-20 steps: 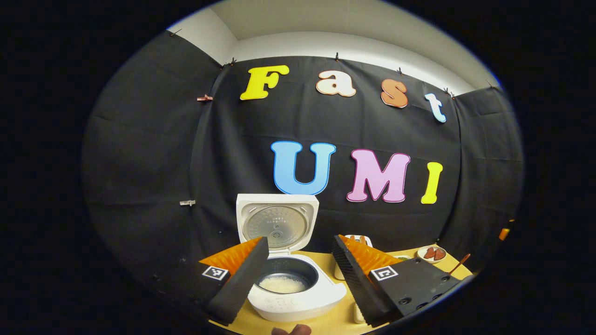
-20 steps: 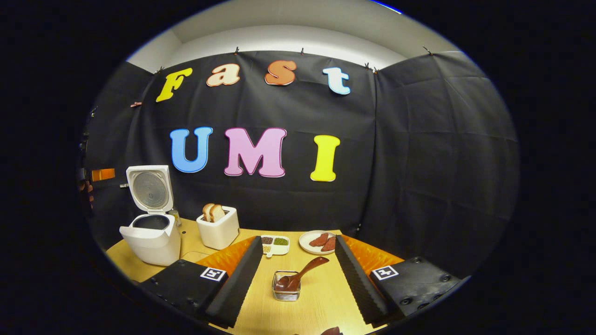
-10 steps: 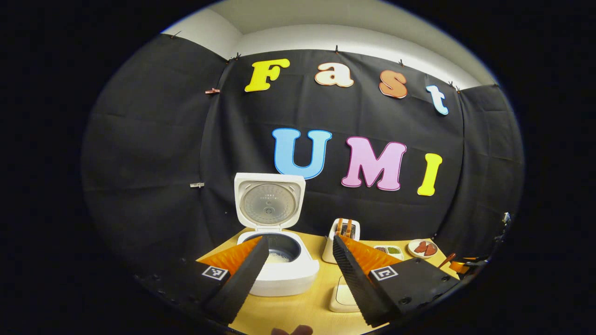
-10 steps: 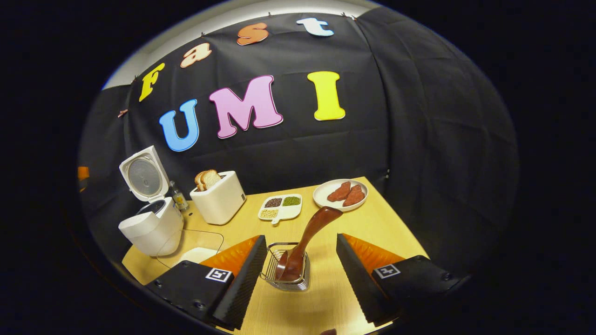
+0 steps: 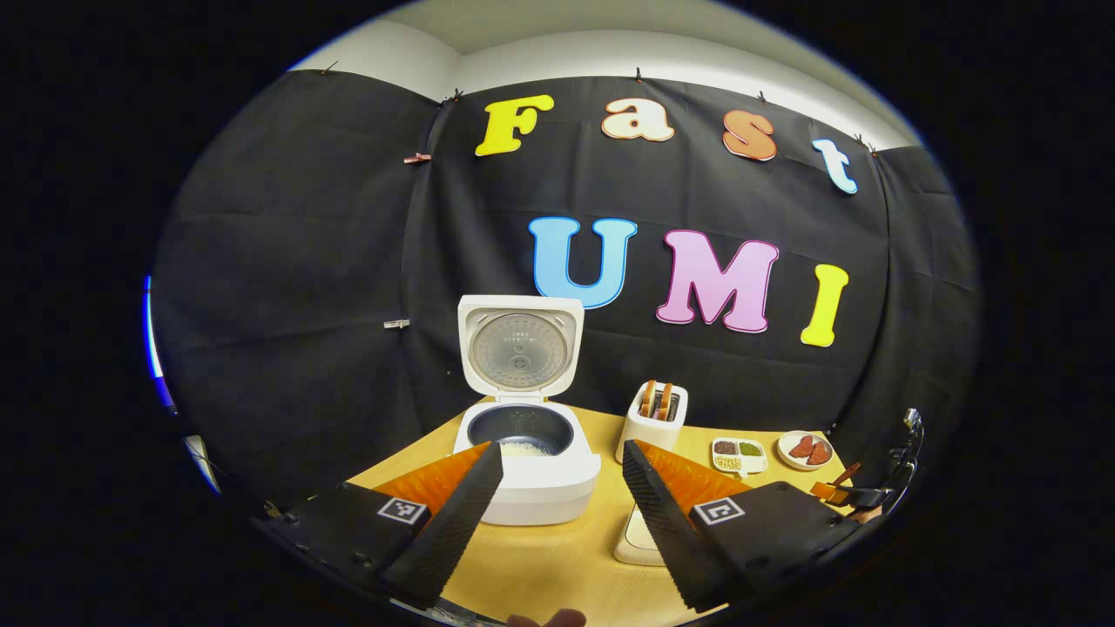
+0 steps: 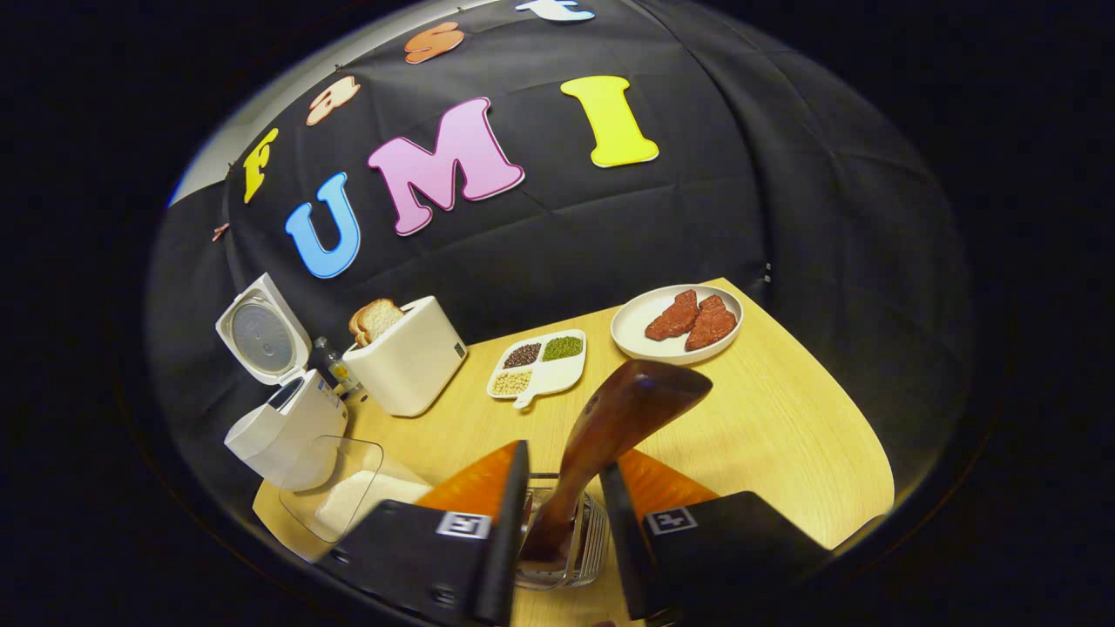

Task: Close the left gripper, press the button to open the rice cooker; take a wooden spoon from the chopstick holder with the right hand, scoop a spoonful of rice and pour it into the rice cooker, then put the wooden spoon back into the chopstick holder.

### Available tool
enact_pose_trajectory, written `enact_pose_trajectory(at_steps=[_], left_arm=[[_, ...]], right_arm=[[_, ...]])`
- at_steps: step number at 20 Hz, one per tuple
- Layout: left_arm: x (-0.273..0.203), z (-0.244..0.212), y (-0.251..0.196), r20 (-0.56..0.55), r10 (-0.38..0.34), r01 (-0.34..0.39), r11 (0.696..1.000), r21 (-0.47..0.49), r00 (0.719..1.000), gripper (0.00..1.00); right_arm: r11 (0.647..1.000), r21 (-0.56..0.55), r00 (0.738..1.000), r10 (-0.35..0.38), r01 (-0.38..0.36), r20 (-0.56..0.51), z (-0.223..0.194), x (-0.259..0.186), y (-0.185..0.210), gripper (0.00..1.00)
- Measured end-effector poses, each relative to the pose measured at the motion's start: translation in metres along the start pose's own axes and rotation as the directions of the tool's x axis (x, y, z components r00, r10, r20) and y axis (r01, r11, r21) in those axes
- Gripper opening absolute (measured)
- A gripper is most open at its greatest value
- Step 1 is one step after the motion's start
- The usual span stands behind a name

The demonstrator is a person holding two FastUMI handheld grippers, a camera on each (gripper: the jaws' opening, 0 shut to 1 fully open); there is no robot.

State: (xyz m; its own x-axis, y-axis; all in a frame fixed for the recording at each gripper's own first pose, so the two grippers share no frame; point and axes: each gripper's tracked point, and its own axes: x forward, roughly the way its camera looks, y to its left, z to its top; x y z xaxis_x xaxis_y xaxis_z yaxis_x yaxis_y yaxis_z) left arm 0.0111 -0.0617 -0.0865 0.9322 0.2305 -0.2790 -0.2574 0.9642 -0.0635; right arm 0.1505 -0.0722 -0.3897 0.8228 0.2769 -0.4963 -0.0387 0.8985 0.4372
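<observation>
The white rice cooker (image 5: 531, 488) stands open, lid (image 5: 520, 348) upright, with some rice in its dark pot (image 5: 523, 431). My left gripper (image 5: 563, 448) hangs open a little in front of it, holding nothing. In the right gripper view the wooden spoon (image 6: 614, 422) stands tilted in the wire chopstick holder (image 6: 571, 540). My right gripper (image 6: 566, 457) straddles the spoon's handle. Its fingers are drawn close, with a narrow gap still showing on the left side. The rice cooker (image 6: 283, 427) sits far left there. The clear box of rice (image 6: 348, 496) lies beside it.
A white toaster (image 6: 405, 366) with bread stands behind the rice box. A divided dish of beans (image 6: 536, 366) and a plate of red meat (image 6: 675, 326) lie toward the back right. The table's edge (image 6: 862, 453) curves close on the right. The rice box (image 5: 640, 540) sits by the left gripper's right finger.
My right gripper has dropped down over the holder and its fingers have narrowed around the spoon handle. My left gripper has drawn back from the open cooker.
</observation>
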Motion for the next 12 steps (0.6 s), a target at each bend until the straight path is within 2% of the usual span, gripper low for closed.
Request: enact_pose_trajectory(at_steps=[1, 3, 4, 7, 8, 10, 12], left_arm=[[0.0, -0.002, 0.0, -0.006, 0.007, -0.007, 1.0, -0.003, 1.0, 0.95], [0.0, -0.004, 0.001, -0.014, 0.015, -0.016, 1.0, -0.004, 1.0, 0.95], [0.001, -0.004, 0.002, -0.015, 0.018, -0.018, 1.0, -0.003, 1.0, 0.96], [0.003, -0.004, 0.007, -0.019, 0.028, -0.028, 1.0, 0.009, 0.999, 0.96], [0.004, -0.003, 0.008, -0.019, 0.029, -0.029, 1.0, 0.008, 0.999, 0.96], [0.003, 0.0, 0.011, -0.017, 0.033, -0.033, 0.999, 0.005, 0.999, 0.96], [0.001, 0.001, 0.014, -0.012, 0.031, -0.031, 1.0, 0.005, 0.999, 0.96]], right_arm=[[1.0, -0.008, 1.0, -0.009, 0.009, 0.005, 0.003, -0.001, 0.002, 0.4], [1.0, -0.025, 1.0, -0.007, 0.007, 0.016, 0.0, -0.001, 0.008, 0.24], [0.999, -0.033, 1.0, 0.0, 0.0, 0.014, -0.002, -0.002, 0.011, 0.3], [0.999, -0.032, 1.0, 0.018, -0.018, 0.016, -0.001, 0.001, 0.01, 0.3], [0.999, 0.003, 0.999, 0.043, -0.043, 0.005, 0.0, 0.0, 0.015, 0.25], [0.998, 0.035, 0.999, 0.047, -0.047, 0.003, -0.001, -0.002, 0.015, 0.15], [0.998, 0.055, 0.999, 0.041, -0.041, -0.006, 0.001, -0.005, 0.014, 0.12]])
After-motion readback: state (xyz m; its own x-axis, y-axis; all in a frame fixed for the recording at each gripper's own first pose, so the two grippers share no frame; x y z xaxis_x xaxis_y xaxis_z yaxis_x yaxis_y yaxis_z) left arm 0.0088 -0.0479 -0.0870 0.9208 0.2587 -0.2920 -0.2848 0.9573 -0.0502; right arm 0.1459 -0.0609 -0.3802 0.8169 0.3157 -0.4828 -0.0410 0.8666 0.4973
